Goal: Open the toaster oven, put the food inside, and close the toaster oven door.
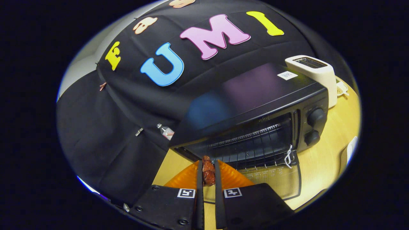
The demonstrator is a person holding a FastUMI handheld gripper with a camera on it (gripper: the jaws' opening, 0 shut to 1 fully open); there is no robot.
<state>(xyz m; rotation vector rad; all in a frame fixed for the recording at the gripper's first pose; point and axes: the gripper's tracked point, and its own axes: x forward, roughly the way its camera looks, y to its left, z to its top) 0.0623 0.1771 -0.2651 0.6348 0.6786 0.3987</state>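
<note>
Clamped between the two fingers of the gripper (208, 171) sits a small brown piece of food (208, 172), both fingers pressing on it, carried just short of the toaster oven (255, 105); its door (274, 180) already lies folded down flat on the wooden table (322, 159), so the opening step looks done; the wire rack (255, 150) inside stands bare just beyond the fingertips; what seems left is setting the food on that rack, letting go, and swinging the door shut; a pale toaster (314, 72) stands behind the oven.
</note>
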